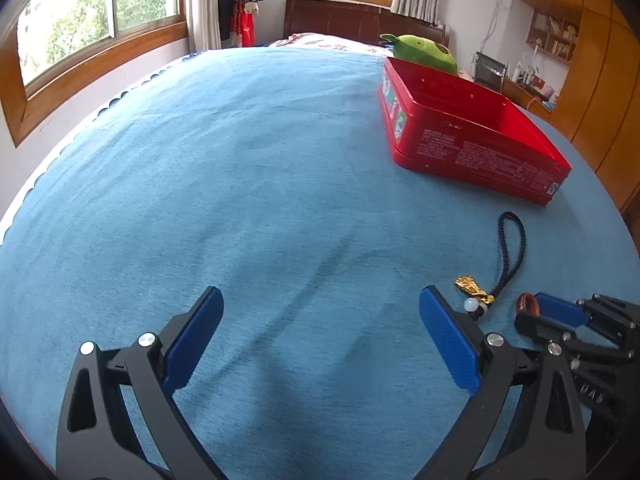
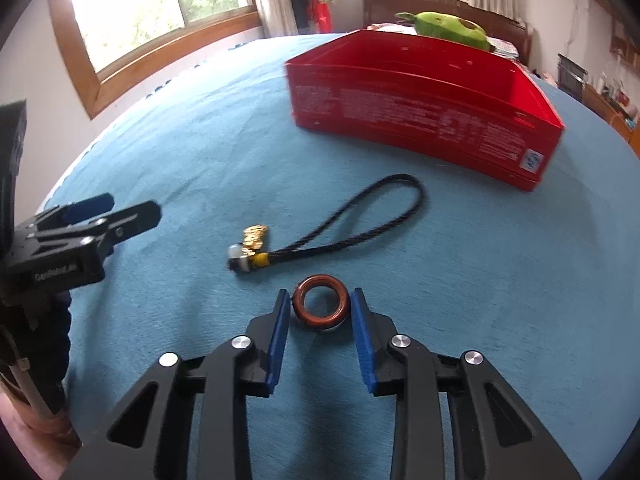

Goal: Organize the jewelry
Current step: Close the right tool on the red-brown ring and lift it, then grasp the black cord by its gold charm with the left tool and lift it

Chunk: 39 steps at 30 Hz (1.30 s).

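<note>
A brown ring (image 2: 320, 303) lies on the blue bedspread between the blue pads of my right gripper (image 2: 320, 300), which stands partly open around it; the left pad is close to the ring, the right pad slightly apart. The ring also shows in the left wrist view (image 1: 528, 305) at the right gripper's tips (image 1: 538, 309). A dark braided cord charm (image 2: 340, 220) with gold and white beads lies just beyond the ring, also seen in the left wrist view (image 1: 504, 256). An open red box (image 2: 424, 92) stands farther back; the left wrist view shows it too (image 1: 472, 132). My left gripper (image 1: 320, 308) is wide open and empty; in the right wrist view it is at the left (image 2: 120, 208).
The blue bedspread (image 1: 240, 184) covers a large bed. A green plush toy (image 1: 424, 50) lies behind the box. Windows and a wall are to the left, a wooden headboard behind, wardrobes and a cluttered desk at the right.
</note>
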Tool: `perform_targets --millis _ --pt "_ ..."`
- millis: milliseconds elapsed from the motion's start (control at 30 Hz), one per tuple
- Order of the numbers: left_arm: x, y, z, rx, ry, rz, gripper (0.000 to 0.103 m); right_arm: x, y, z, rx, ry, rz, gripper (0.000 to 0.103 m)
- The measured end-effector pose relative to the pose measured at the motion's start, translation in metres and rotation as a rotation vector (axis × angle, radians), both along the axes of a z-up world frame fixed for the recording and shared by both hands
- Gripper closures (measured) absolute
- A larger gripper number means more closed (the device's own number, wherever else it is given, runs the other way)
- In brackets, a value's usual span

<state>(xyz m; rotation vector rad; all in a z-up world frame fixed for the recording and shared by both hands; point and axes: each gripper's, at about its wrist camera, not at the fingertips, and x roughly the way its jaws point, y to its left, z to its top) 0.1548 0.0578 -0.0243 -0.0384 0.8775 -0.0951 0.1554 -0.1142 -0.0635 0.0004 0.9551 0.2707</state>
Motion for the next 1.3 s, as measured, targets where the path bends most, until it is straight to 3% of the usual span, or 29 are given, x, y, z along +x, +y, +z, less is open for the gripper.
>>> perform_targets --millis 400,933,1033,1100,1300 --pt "0.003 -0.061 -0.004 0.045 0.053 -0.14 0.005 -0.008 -0.07 0.004 0.038 -0.007 -0.137 0.072" --pt "0.015 -0.117 -0.028 0.101 0.137 -0.261 0.009 -0.007 -0.095 0.003 0.095 -0.019 -0.115 0.072" --pt "0.015 -0.12 -0.025 0.098 0.132 -0.274 0.028 -0.008 -0.096 0.003 0.103 -0.018 -0.114 0.072" --pt "0.014 -0.124 -0.023 0.094 0.132 -0.296 0.047 -0.008 -0.098 0.003 0.107 -0.018 -0.113 0.072" --pt "0.011 -0.13 -0.021 0.071 0.133 -0.344 0.082 -0.011 -0.102 0.004 0.113 -0.023 -0.115 0.072"
